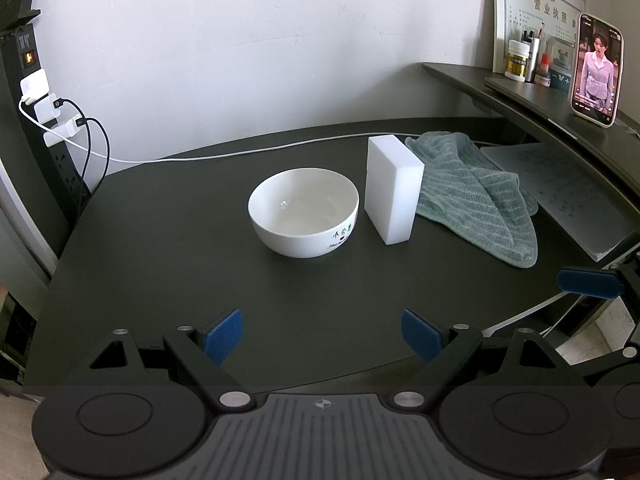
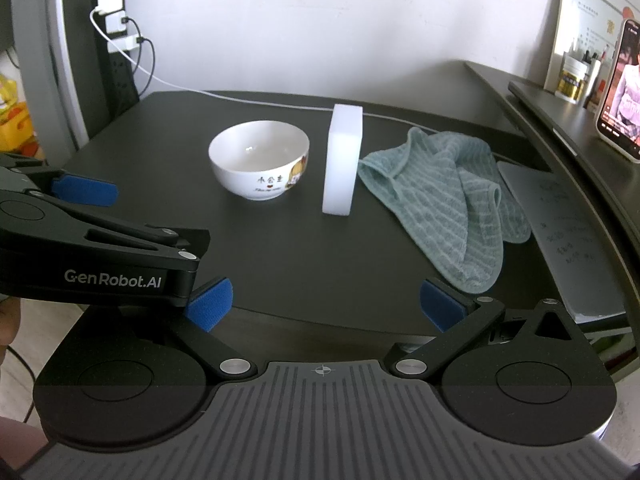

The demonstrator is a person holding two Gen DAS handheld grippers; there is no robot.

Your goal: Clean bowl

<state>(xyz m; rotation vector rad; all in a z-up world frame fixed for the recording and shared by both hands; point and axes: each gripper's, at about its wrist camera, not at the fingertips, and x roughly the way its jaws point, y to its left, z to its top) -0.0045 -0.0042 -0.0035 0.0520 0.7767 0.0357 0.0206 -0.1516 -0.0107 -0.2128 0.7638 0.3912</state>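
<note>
A white bowl (image 1: 304,212) (image 2: 259,158) with printed characters on its side stands upright in the middle of the dark table (image 1: 160,264) (image 2: 280,248). Just right of it a white sponge block (image 1: 394,188) (image 2: 343,160) stands on edge. A crumpled grey-green striped cloth (image 1: 480,196) (image 2: 452,204) lies right of the sponge. My left gripper (image 1: 322,336) is open over the table's near edge, nothing between its blue pads. My right gripper (image 2: 326,306) is open too, short of the table's front edge. The left gripper's body (image 2: 100,248) crosses the right wrist view at left.
A power strip (image 1: 44,120) (image 2: 114,20) with white chargers and cables stands at the back left. A raised shelf at right holds a lit phone (image 1: 596,70) (image 2: 622,116), a small bottle (image 1: 516,60) and a framed certificate (image 1: 536,8). A sheet of paper (image 1: 568,196) (image 2: 560,232) lies right of the cloth.
</note>
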